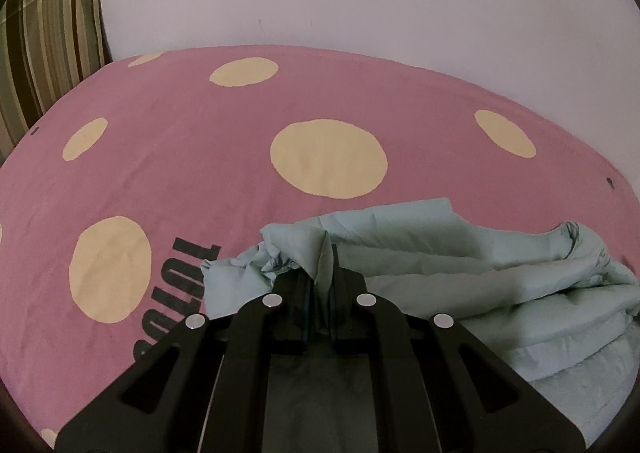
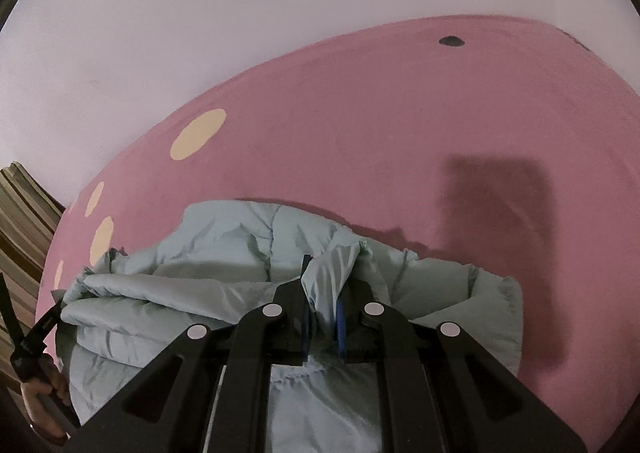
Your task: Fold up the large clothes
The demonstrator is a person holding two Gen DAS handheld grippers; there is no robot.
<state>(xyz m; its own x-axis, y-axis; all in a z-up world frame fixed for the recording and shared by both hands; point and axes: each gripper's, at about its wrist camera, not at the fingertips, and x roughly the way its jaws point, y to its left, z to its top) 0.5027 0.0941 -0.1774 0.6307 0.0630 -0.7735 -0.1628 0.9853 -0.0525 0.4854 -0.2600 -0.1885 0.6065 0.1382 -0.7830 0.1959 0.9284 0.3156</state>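
A pale blue-green quilted padded garment (image 1: 460, 277) lies bunched in soft rolls on a bed covered by a pink sheet with large cream polka dots (image 1: 200, 141), near the edge closest to the person. The left gripper (image 1: 320, 277) has its jaws clamped on a raised fold of the garment's thin fabric, and the right gripper (image 2: 322, 293) likewise has its jaws closed on a peaked flap of the same cloth, so both ends are pinched and lifted slightly above the heap. The likeliest trouble, as I judge it, is slippage: the shell looks smooth and each grip takes only a narrow pleat, so a quick pull could draw the cloth out of one side and let the bulk collapse unevenly. Pulling the two grips apart out of step could also twist the padding and spoil the fold line. Black block lettering printed on the sheet (image 1: 188, 277), seen sideways and partly hidden, seems to read "LOLOL"; I cannot tell the rest. A green-and-brown striped pillow (image 1: 44, 41) stands at the wall.
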